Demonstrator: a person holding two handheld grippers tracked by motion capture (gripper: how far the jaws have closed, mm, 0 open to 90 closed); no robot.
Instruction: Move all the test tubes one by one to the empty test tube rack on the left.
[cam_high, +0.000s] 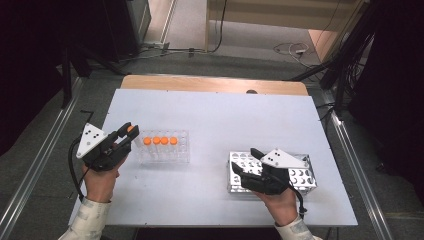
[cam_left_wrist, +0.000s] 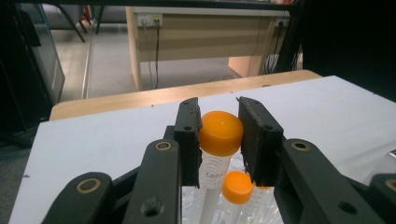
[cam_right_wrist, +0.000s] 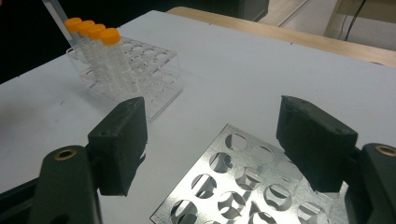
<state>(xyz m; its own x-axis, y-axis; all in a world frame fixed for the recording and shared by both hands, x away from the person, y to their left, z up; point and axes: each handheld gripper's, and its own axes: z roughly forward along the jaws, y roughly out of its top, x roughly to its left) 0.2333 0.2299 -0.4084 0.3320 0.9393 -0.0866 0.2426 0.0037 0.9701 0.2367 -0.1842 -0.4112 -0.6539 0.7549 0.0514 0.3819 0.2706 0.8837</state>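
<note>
Step, as I judge: tube transfer, clear rack to metal rack; table (cam_high: 210, 110) carries metal rack (cam_high: 305, 177) near right front corner, clear rack (cam_high: 165, 147) left of centre; right gripper (cam_right_wrist: 212, 140) over metal rack, jaws apart, nothing between; left gripper (cam_left_wrist: 219, 135) clamped on tube (cam_left_wrist: 219, 133) by cap, above clear rack's left end; next: carry across, keep upright, lower into hole.
</note>
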